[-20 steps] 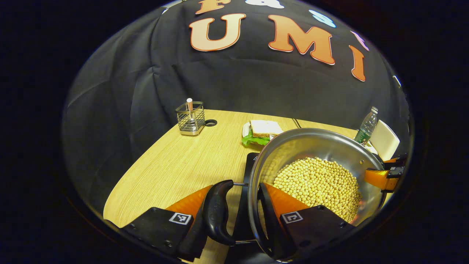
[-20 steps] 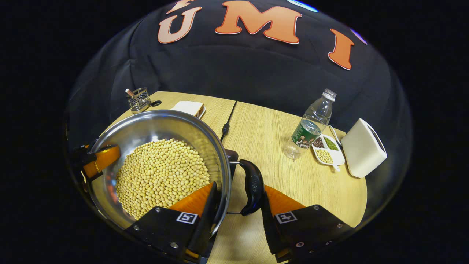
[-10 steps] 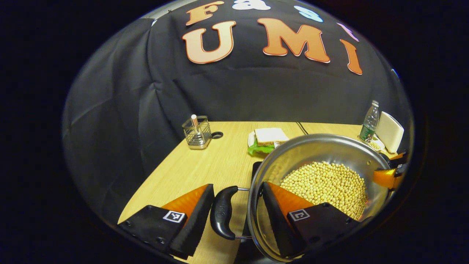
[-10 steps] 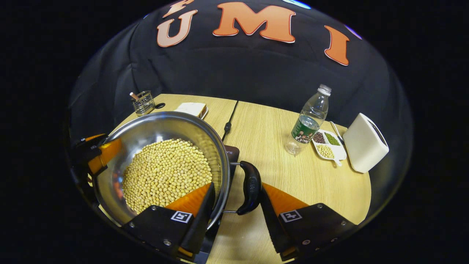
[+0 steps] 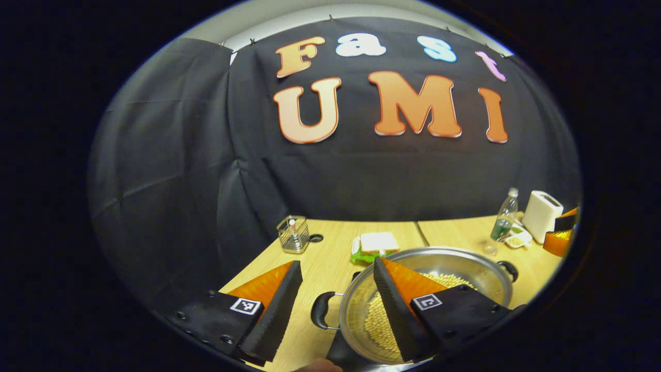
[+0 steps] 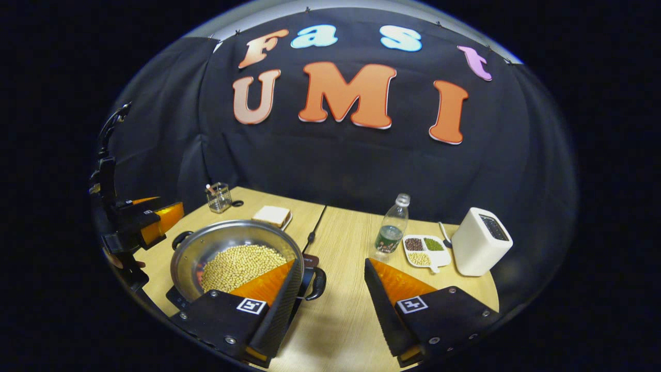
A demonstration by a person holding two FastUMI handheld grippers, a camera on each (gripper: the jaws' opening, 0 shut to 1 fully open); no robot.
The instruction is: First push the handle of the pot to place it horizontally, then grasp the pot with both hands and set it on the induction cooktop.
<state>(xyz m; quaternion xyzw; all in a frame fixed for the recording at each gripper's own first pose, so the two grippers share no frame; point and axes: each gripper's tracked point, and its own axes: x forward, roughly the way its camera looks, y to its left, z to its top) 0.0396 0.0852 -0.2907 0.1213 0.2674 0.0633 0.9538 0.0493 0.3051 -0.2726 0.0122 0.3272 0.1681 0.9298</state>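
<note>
A steel pot (image 6: 235, 253) of soybeans sits on the dark induction cooktop (image 6: 178, 297) near the desk's (image 6: 356, 237) front-left edge. The right claw (image 6: 330, 305) hovers above it, fingers apart, clear of the black handle (image 6: 316, 283). The left claw (image 5: 335, 305), also spread wide, holds nothing above the opposite handle (image 5: 320, 311).

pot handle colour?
Black. Both loop handles on the steel pot are black; clearest in the right gripper view.
</note>
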